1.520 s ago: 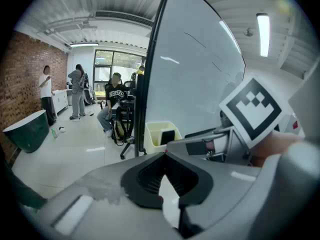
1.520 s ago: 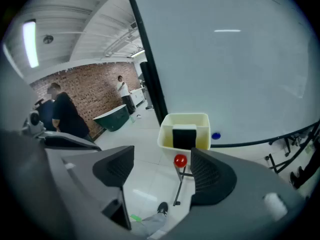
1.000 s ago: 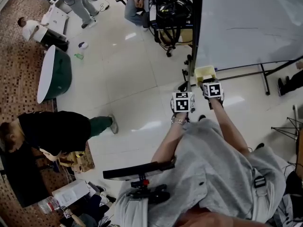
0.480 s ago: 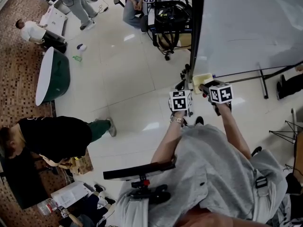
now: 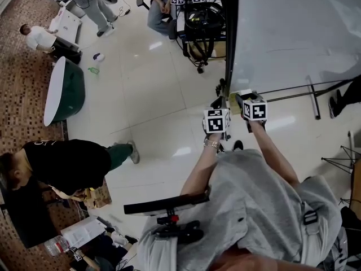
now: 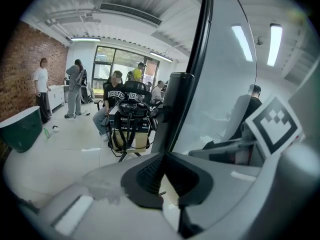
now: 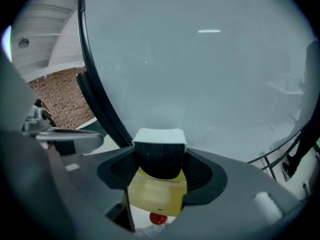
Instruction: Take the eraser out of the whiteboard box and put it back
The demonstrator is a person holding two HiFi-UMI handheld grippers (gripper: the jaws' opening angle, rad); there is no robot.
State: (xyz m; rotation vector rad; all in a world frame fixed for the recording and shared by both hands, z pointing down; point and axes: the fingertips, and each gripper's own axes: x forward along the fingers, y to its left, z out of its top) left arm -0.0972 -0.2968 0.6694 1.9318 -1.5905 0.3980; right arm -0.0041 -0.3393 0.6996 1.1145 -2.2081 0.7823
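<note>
The eraser [image 7: 160, 154], black with a white felt top, sits clamped between the pads of my right gripper [image 7: 161, 170], lifted in front of the whiteboard [image 7: 200, 59]. Just below it is the yellow whiteboard box [image 7: 155, 196], with a small red thing [image 7: 158, 218] under its edge. In the head view my right gripper [image 5: 246, 101] hides most of the box [image 5: 232, 101] at the whiteboard's lower corner. My left gripper [image 5: 221, 107] is beside it on the left. Its pads close narrowly on a pale yellow edge of the box [image 6: 169, 186].
The whiteboard's black frame post [image 6: 192, 74] rises right ahead of the left gripper. The board's stand legs [image 5: 313, 95] spread on the floor at right. A loaded equipment cart [image 5: 203, 21] stands behind the board, a green tub [image 5: 65, 89] at left, and several people stand around.
My right gripper has shut on the eraser and risen out of the box with it, now covering most of the box. My left gripper shifted slightly toward the box.
</note>
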